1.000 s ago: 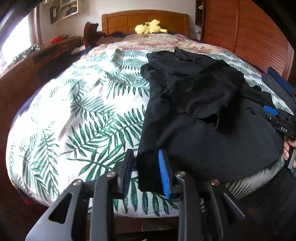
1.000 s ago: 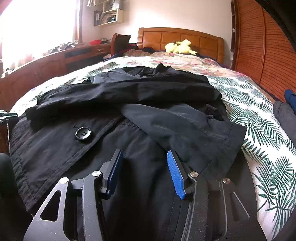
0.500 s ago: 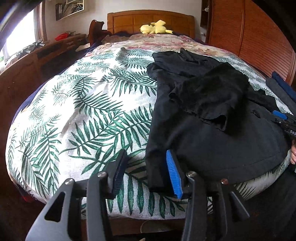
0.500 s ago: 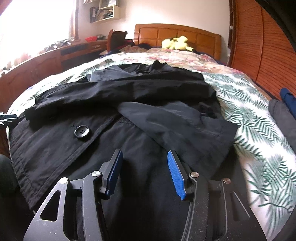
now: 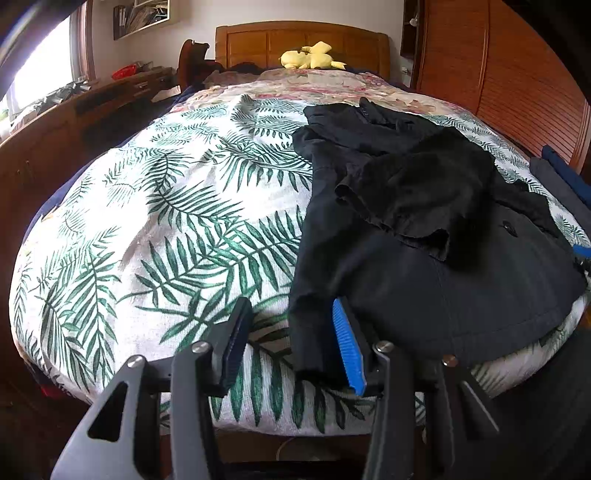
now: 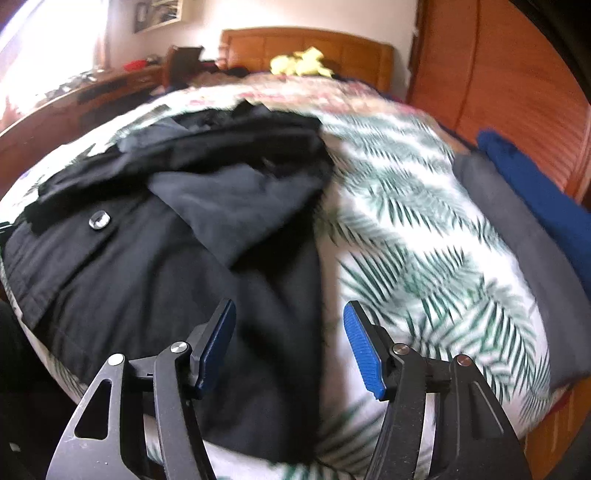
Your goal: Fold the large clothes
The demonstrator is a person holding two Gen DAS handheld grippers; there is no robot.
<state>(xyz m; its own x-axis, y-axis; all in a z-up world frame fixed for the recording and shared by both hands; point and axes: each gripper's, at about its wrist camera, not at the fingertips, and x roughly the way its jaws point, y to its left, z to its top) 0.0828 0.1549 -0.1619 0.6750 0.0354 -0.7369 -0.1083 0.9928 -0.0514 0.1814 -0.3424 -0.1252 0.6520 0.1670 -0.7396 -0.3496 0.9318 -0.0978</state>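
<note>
While a yellow plush toy (image 5: 312,59) sits by the headboard, the black coat (image 5: 424,236) lies lengthwise along the bed (image 5: 166,229), collar toward it. Left gripper (image 5: 291,343) stands apart, gripping nothing; right gripper (image 6: 290,343) is opening, empty.

No text, label, brand, number or sign can be read in either view. Whatever may be printed on the items kept on the wall shelf (image 5: 142,14) is too small and blurred to be made out.
</note>
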